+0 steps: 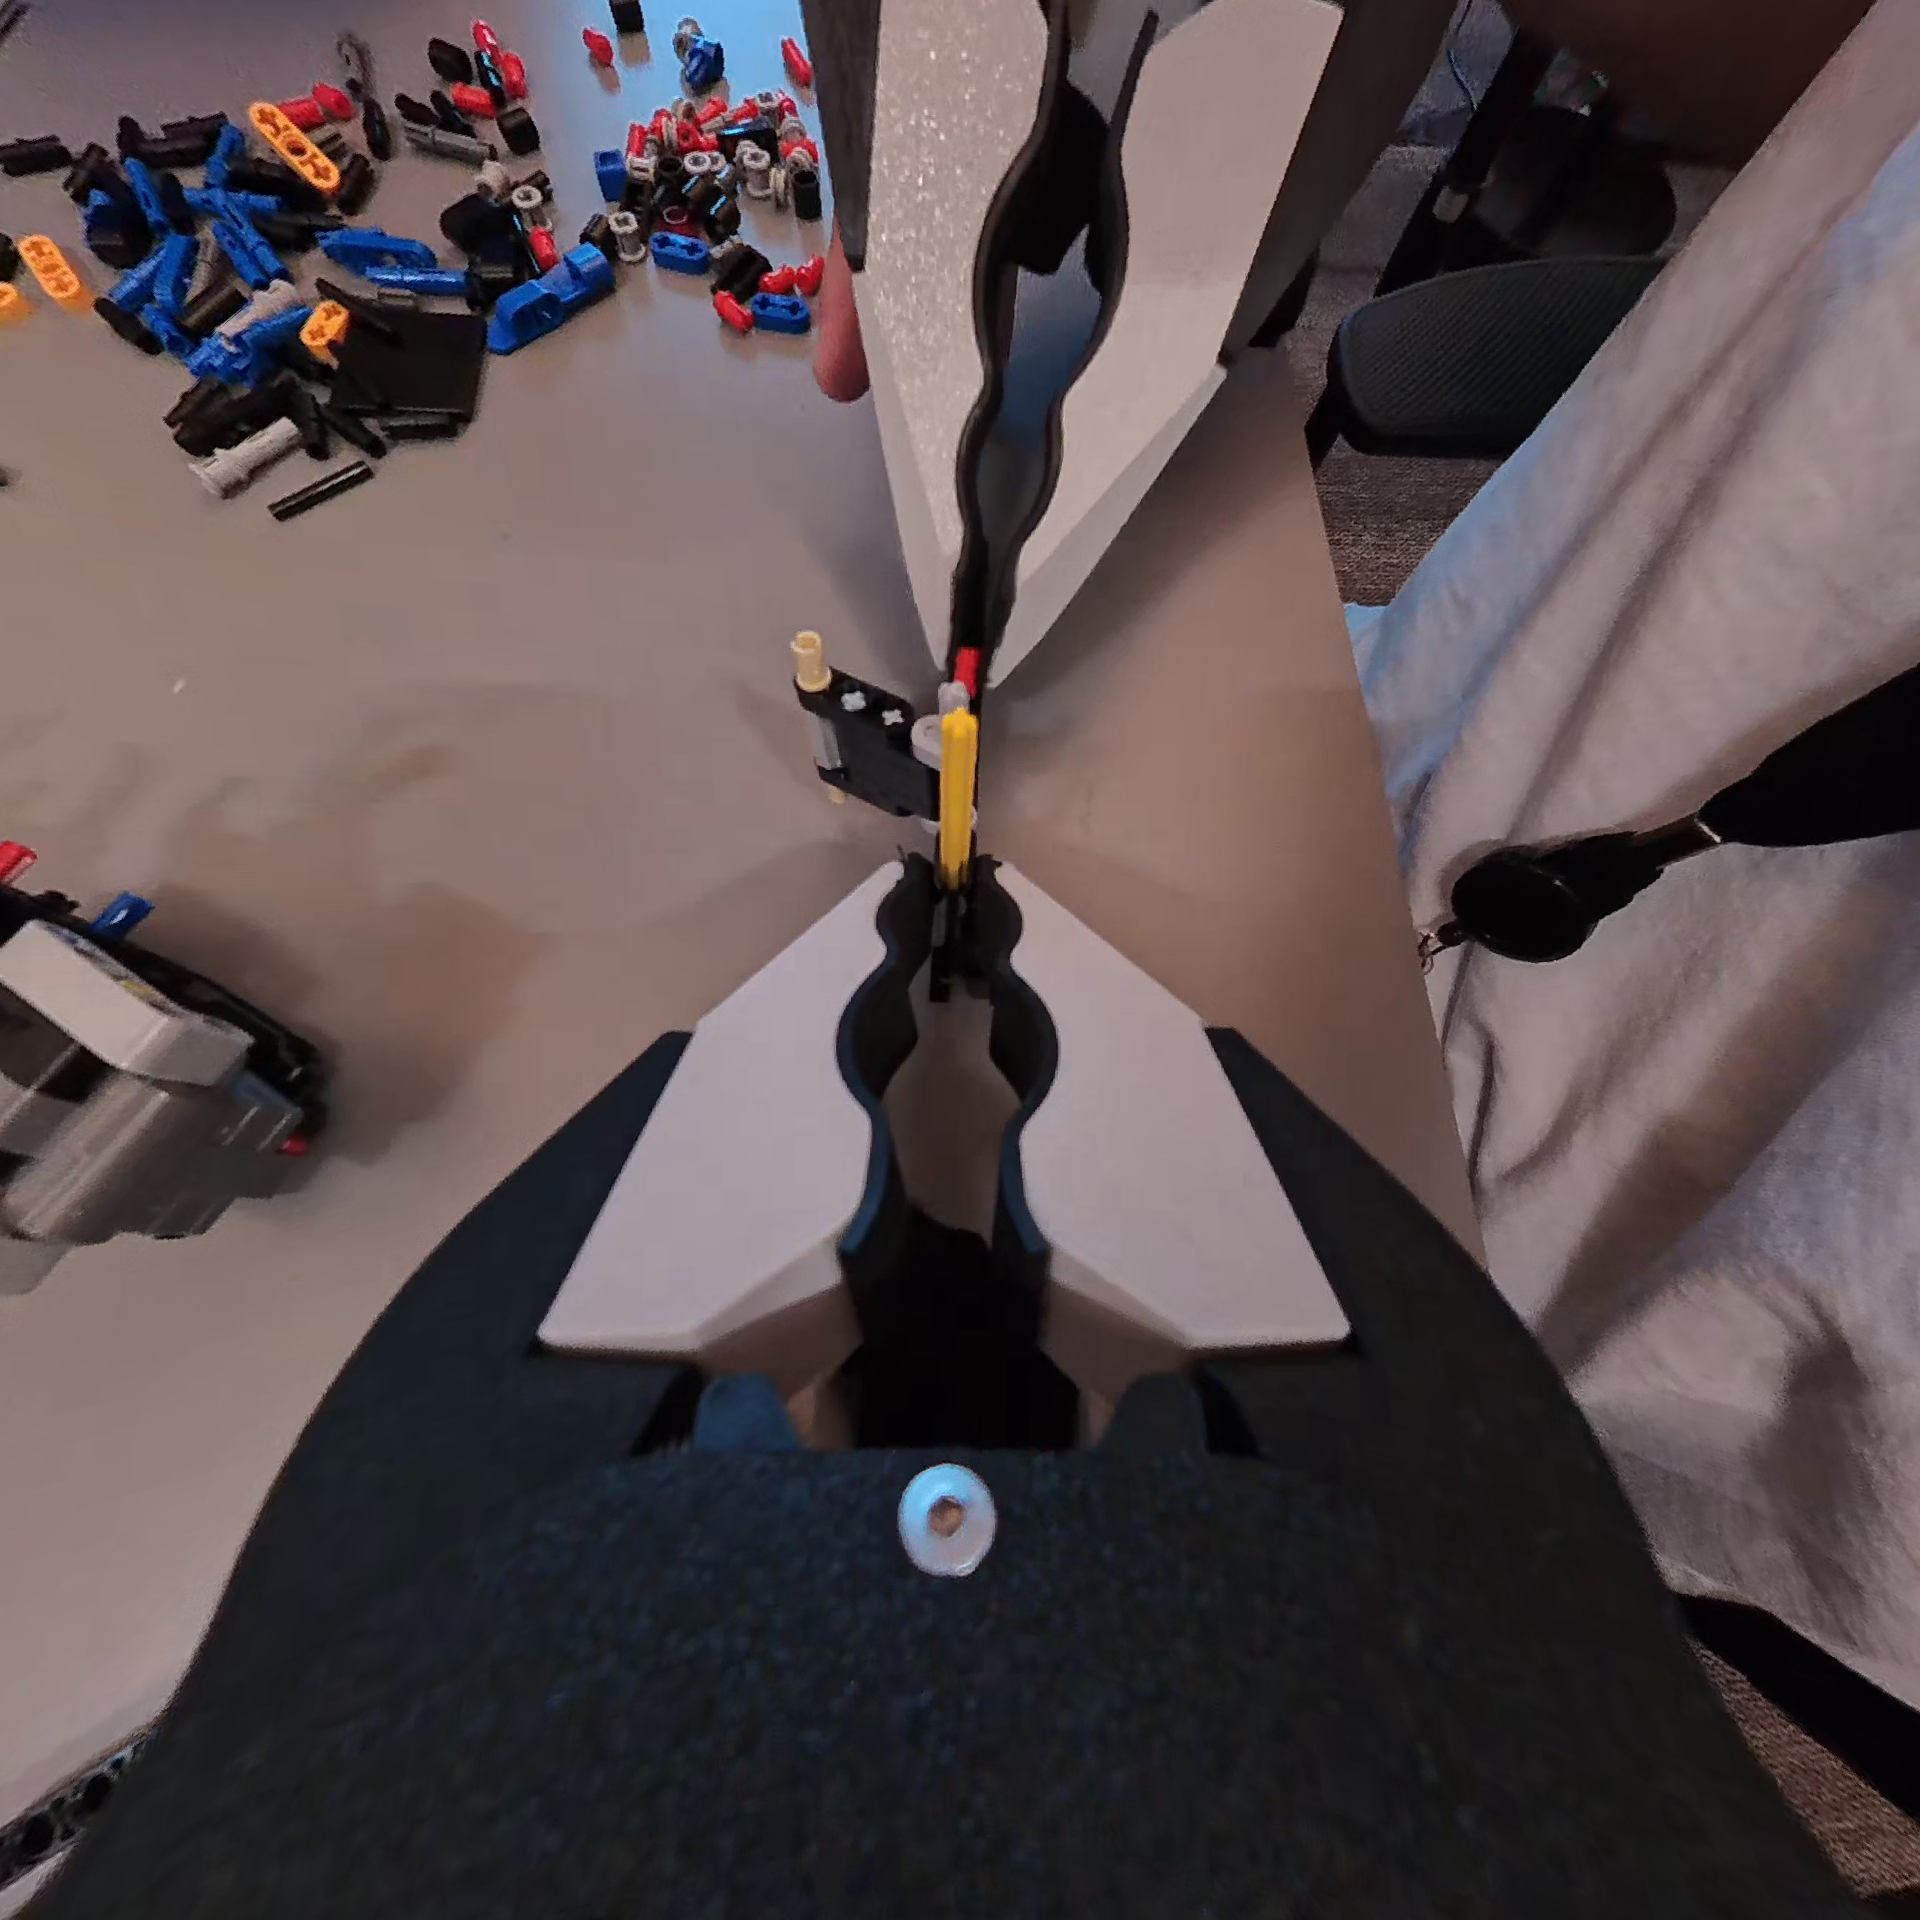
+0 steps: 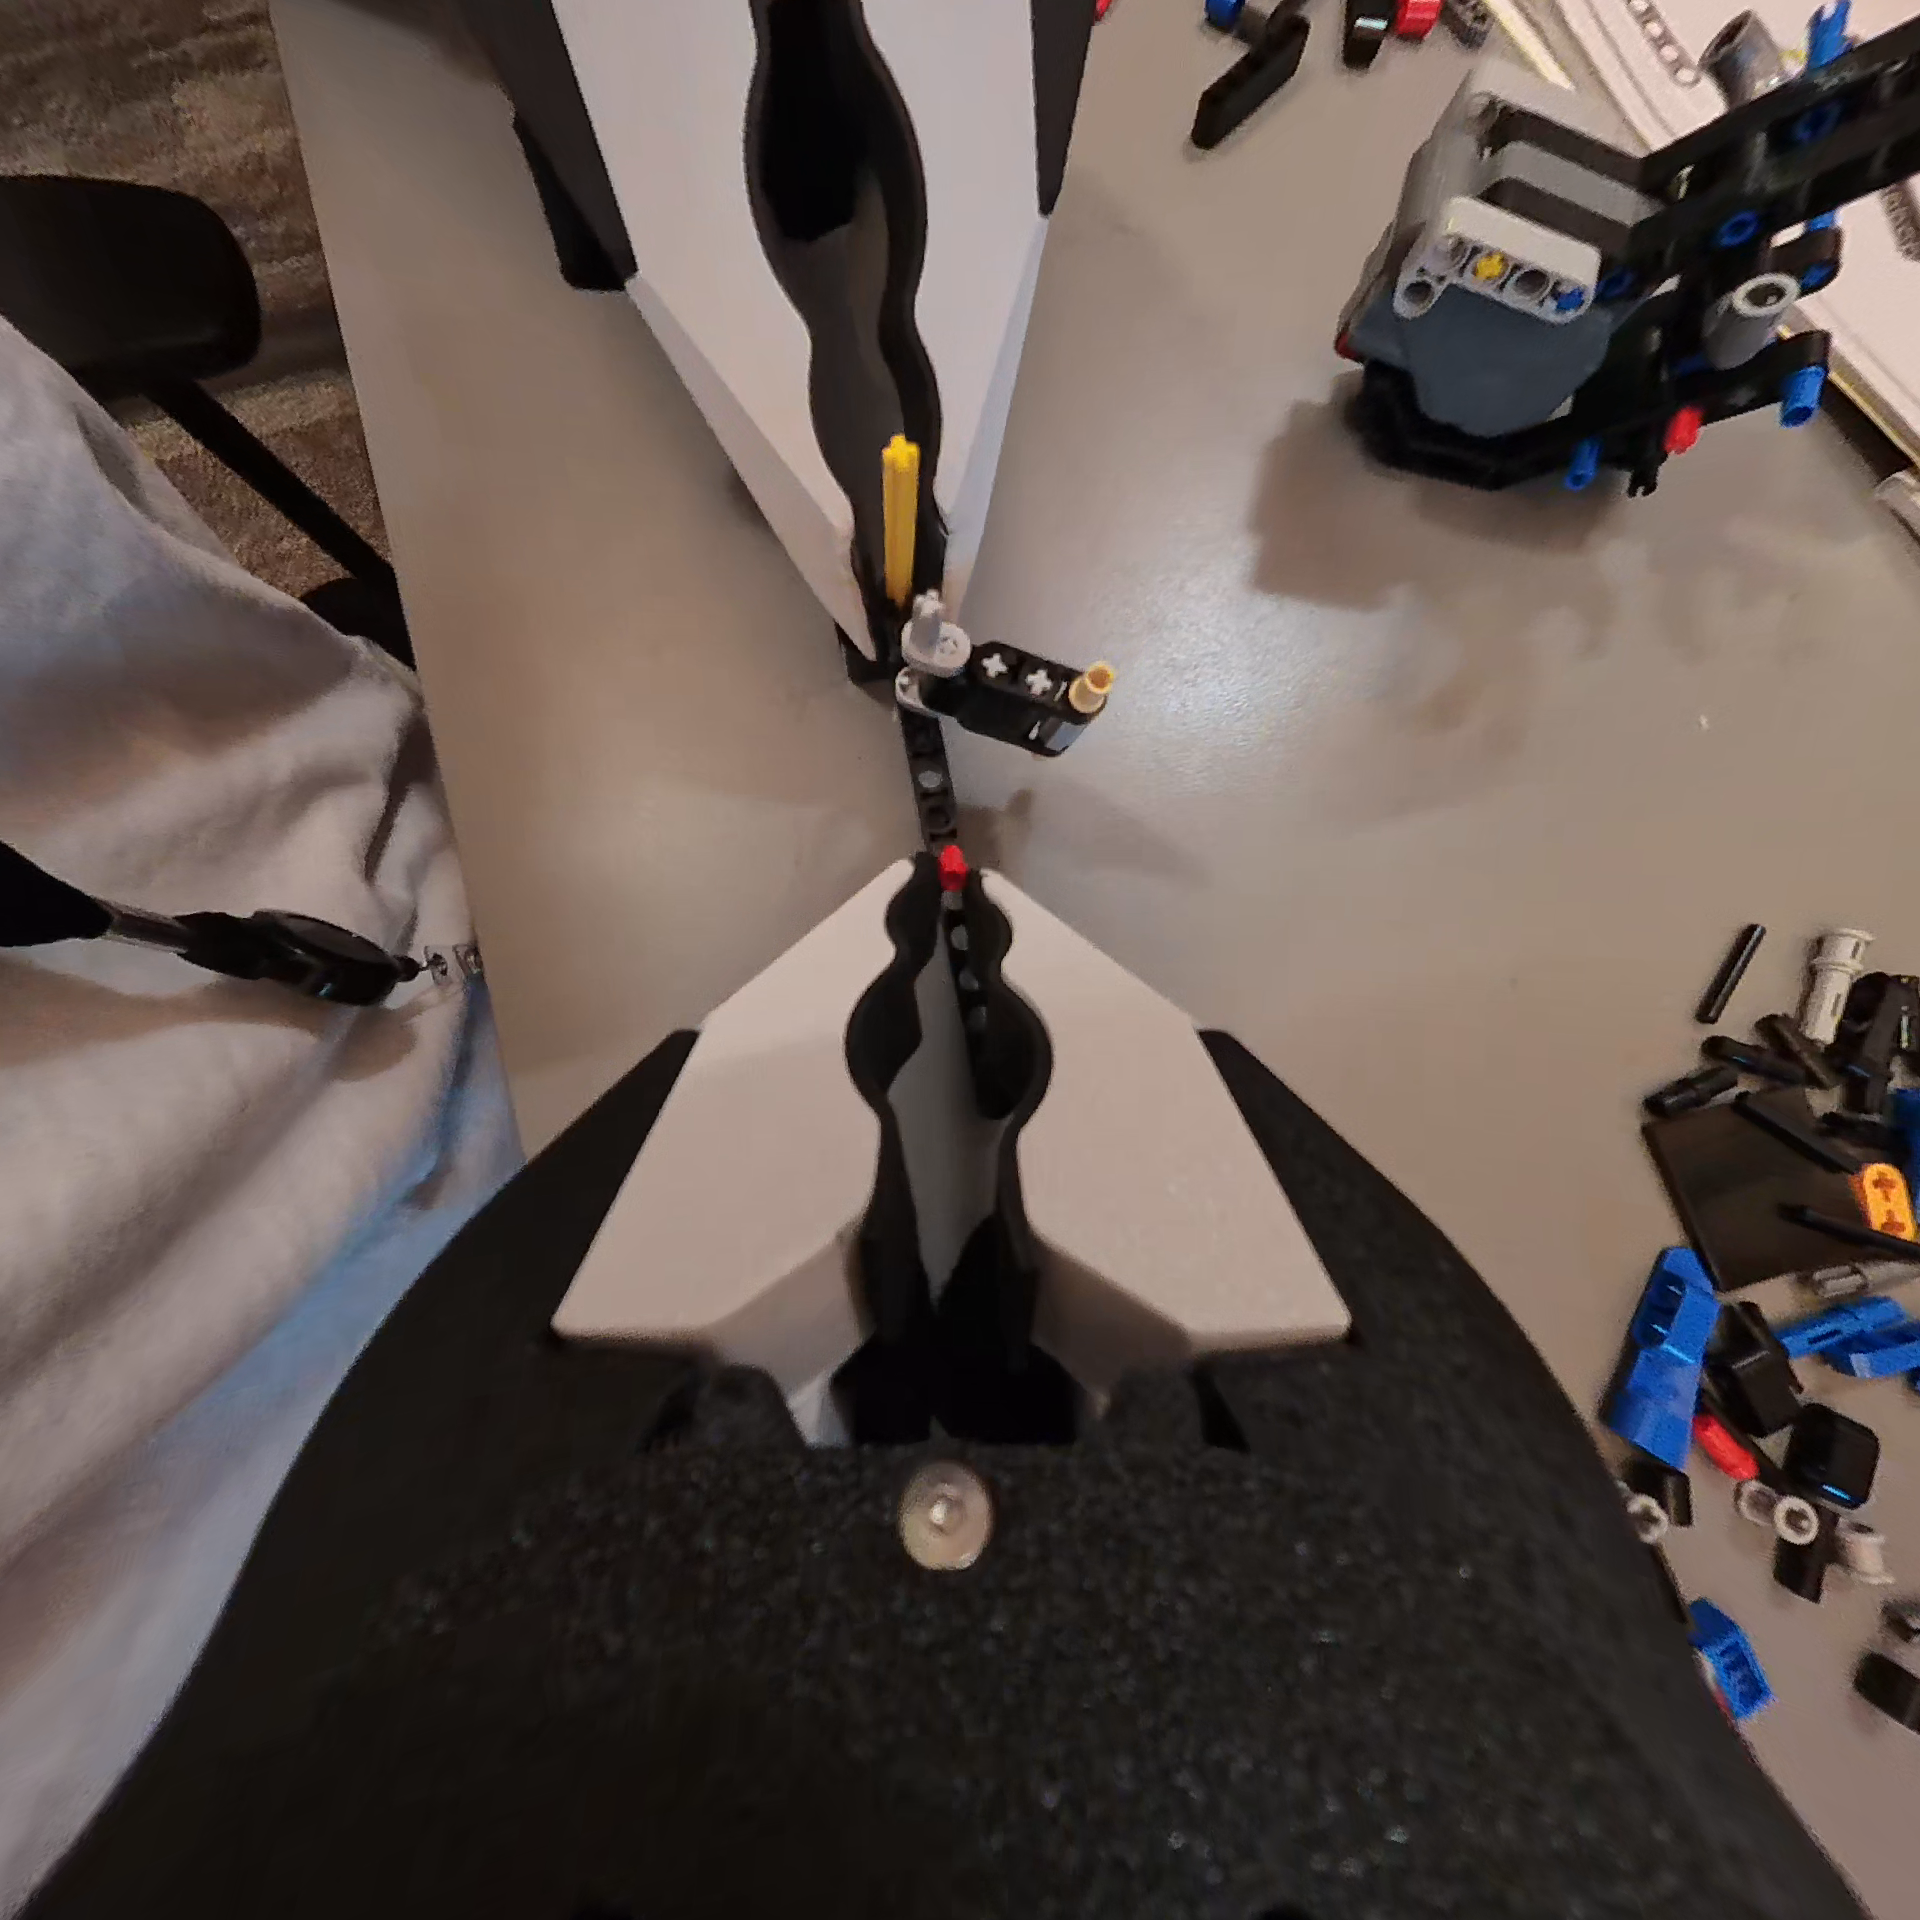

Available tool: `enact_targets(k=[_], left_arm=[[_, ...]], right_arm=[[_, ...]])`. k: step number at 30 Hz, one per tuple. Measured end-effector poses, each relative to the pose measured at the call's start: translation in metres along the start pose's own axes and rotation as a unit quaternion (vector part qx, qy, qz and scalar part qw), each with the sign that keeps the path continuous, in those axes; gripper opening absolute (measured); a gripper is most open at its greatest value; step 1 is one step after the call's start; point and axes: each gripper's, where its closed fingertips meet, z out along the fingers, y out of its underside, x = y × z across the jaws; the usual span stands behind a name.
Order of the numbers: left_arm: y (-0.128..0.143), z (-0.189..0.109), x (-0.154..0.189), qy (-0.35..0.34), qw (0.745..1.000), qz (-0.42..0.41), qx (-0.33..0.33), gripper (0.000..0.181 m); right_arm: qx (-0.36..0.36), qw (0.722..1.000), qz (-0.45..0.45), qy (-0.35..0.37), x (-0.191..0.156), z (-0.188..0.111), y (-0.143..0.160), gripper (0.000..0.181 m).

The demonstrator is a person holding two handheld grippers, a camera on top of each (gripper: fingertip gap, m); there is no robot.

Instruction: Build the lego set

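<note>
My left gripper (image 1: 956,883), black-bodied with white fingers, is pinched shut on the thin yellow plastic cross-axle (image 1: 957,779). My right gripper (image 2: 948,868) is clamped on the long black holed beam (image 2: 932,774) near its red pin (image 2: 950,864). This small assembly hangs above the table, light, stiff and slick; I judge the axle could twist, so hold the beam. Beyond: smooth grey tabletop (image 1: 520,644), grey-and-black part-built model (image 2: 1579,281), loose blue, black and red pieces (image 1: 312,239).
</note>
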Motion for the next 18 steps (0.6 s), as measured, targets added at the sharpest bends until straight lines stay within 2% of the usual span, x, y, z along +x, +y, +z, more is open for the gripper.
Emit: enact_targets(k=[1,12,15,18], left_arm=[[0.0,0.0,0.0,0.0,1.0,0.0,0.001,0.006],[-0.0025,0.0026,0.0025,0.002,1.0,0.005,0.009,0.006],[-0.0034,0.0036,0.0027,0.003,1.0,0.004,0.012,0.006],[-0.0038,0.004,0.0029,-0.001,1.0,0.007,0.015,0.006]], right_arm=[[-0.006,1.0,0.0,-0.001,0.0002,-0.0004,0.0,0.003],[-0.12,0.992,-0.049,-0.012,-0.0024,-0.0036,0.0027,0.003],[-0.155,0.988,-0.007,-0.024,-0.0026,-0.0025,0.0027,0.003],[-0.183,0.982,-0.024,-0.029,-0.0023,-0.003,0.0033,0.003]])
